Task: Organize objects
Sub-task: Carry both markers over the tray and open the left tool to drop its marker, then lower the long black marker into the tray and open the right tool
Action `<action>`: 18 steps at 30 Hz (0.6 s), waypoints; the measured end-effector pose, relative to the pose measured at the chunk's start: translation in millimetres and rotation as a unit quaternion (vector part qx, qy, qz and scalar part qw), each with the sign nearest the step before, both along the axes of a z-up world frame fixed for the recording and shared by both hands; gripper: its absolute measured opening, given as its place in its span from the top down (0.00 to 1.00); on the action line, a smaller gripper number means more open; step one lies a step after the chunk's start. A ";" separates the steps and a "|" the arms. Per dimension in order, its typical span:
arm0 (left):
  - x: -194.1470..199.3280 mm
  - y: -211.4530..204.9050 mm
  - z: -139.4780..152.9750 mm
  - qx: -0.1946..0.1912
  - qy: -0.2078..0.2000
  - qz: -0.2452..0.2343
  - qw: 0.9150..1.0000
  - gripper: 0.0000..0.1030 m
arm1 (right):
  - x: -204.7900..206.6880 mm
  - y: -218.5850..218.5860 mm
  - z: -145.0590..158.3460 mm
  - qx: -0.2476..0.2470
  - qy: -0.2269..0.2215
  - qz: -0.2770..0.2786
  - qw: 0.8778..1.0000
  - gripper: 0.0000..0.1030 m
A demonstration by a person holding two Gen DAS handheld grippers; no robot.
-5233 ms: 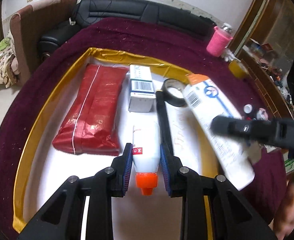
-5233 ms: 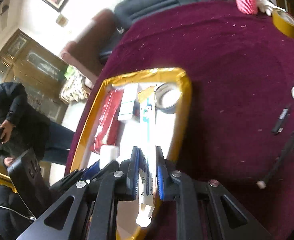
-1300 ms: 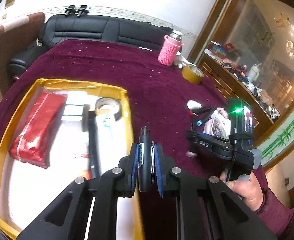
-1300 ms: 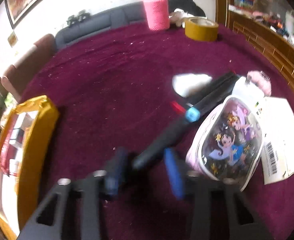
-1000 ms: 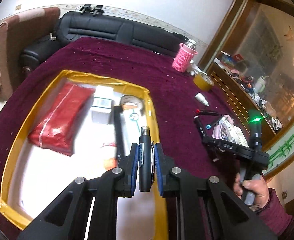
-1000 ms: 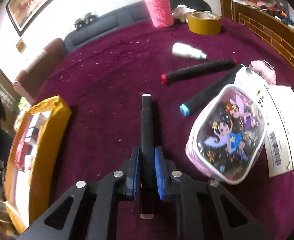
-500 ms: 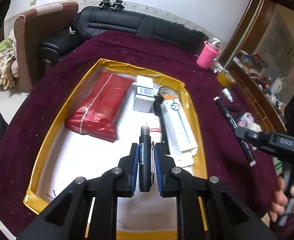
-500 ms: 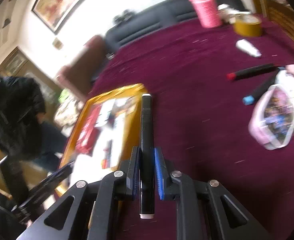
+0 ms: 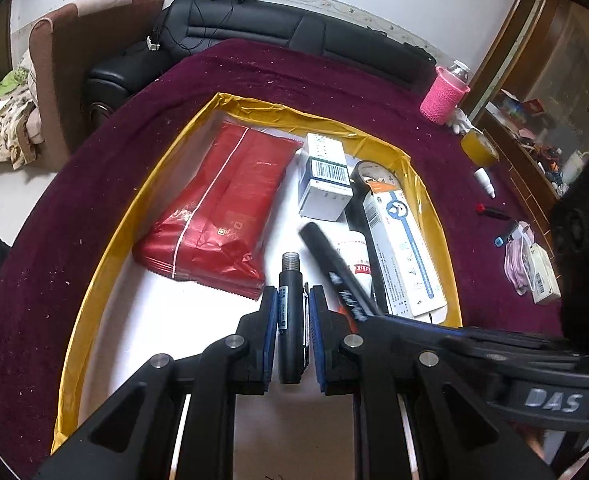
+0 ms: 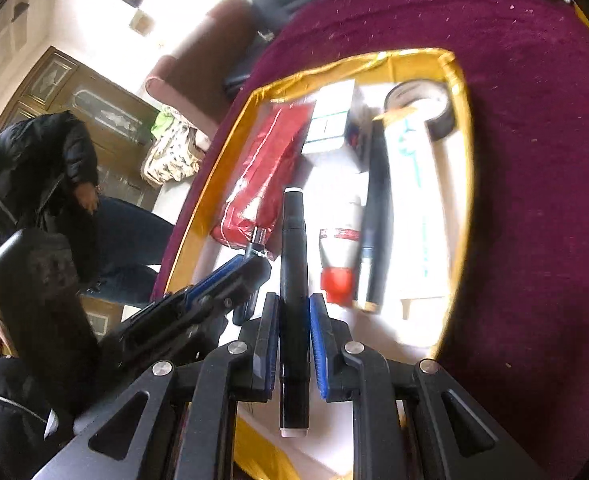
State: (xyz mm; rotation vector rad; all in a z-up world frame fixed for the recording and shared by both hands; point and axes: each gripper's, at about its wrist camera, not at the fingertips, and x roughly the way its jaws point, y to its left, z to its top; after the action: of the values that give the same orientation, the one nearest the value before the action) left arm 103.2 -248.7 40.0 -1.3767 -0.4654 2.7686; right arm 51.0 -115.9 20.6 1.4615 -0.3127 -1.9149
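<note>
Both grippers pinch dark pens: left gripper (image 9: 290,334) a threaded pen (image 9: 289,280), right gripper (image 10: 293,334) a marker (image 10: 293,248). Lower each, probably, onto the tray (image 9: 106,248) floor's bare near edge, parallel, before releasing.

The tray (image 9: 106,248) has bare white floor along its near edge and near-left corner. Farther in, the red packet (image 9: 222,204) fills the left; the white box (image 9: 324,178), tape roll (image 9: 368,170), glue bottle (image 9: 358,258) and toothpaste carton (image 9: 402,248) crowd the right. Both hand-held grippers hang close together over the near middle
</note>
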 end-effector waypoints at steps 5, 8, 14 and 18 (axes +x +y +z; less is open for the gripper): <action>3.0 -7.0 2.1 0.009 0.009 0.009 1.000 0.86 | -8.1 -11.3 -7.6 0.009 -0.001 -0.002 1.000 0.83; 3.9 -9.7 4.0 0.013 0.014 0.013 1.000 0.85 | -10.0 -15.8 -8.3 0.014 0.003 -0.002 1.000 0.83; 14.3 -20.5 11.2 0.039 0.030 0.031 0.998 0.61 | -10.3 -17.1 -5.8 0.023 0.011 -0.001 1.000 0.82; 25.7 -24.8 21.7 0.043 0.046 0.049 0.997 0.40 | -7.3 -18.2 -2.8 0.030 0.025 0.001 0.999 0.82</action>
State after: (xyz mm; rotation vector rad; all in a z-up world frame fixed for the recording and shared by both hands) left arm 128.8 -273.5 61.7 -1.2356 -0.6569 2.8346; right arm 43.7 -134.2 17.7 1.4495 -0.2320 -1.9704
